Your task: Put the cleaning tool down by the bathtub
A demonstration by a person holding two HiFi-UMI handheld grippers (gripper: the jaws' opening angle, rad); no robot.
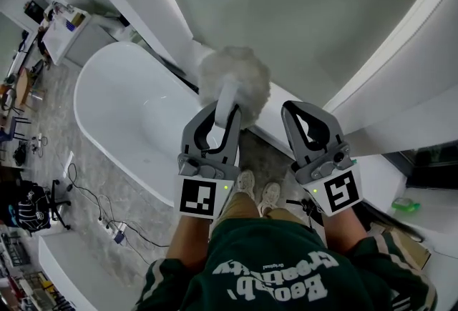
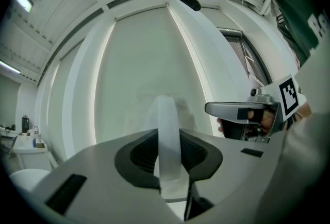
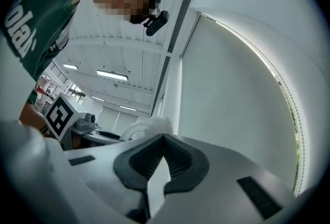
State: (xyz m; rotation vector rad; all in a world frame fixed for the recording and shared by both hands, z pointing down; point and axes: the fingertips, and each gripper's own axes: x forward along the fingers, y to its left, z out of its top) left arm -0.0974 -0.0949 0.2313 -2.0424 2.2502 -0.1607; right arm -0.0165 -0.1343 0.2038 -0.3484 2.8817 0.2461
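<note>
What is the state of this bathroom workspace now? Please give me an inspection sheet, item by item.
Surface: grey stone-look floor; no spill seen.
Job's things: cleaning tool with a fluffy white head, held in the air near the white bathtub; not yet put down.
Clutter: small table with items beyond the bathtub; green object at the right.
Grippers: left gripper jaws shut on the tool's handle; right gripper jaws together, empty.
Cables: black cables on the floor beside the bathtub.
Surroundings: white curved wall panels.
</note>
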